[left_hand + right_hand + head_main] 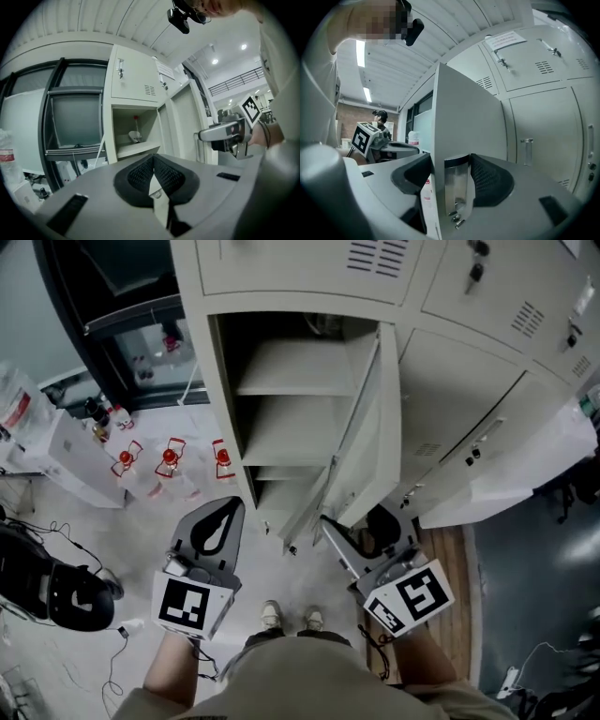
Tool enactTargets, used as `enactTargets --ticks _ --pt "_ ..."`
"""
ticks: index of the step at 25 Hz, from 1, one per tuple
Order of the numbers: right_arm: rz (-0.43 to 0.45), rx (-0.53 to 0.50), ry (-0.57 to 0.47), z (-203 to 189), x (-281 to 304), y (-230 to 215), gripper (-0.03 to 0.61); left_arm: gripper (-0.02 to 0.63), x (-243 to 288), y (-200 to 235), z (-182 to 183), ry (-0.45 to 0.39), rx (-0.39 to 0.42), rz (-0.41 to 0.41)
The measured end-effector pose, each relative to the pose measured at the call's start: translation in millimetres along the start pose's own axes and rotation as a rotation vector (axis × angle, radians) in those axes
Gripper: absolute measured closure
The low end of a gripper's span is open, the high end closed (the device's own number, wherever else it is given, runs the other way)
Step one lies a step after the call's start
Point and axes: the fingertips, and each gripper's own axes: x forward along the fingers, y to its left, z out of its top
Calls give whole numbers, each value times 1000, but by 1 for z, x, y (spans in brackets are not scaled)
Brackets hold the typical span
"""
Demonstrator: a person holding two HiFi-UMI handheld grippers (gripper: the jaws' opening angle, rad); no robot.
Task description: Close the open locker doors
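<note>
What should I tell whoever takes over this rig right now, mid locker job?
Left claw: shut, empty, off the lockers.
Right claw: open, astride the free edge of the open locker door, its handle inside the claw.
Done: this door is not yet shut; it stands open from its compartment.
Left: swing it shut. In view, the neighbouring doors look closed already.

Locker door (pixel 370 427): smooth matt painted metal. Handle (pixel 457 187): glossy polished metal. Right gripper (pixel 451 163) shell matt grey plastic, pads (pixel 490 180) black, rough-textured. Wood floor strip (pixel 455 563), lower right in head view.
</note>
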Motion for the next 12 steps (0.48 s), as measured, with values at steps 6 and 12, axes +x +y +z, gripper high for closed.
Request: enactTargets --ticks 6,12 --pt "107 -2 -22 3 47 30 304 607 -23 43 -11 18 -9 89" --pt "145 -8 -14 -2 96 30 309 607 -30 84 -21 34 -24 154"
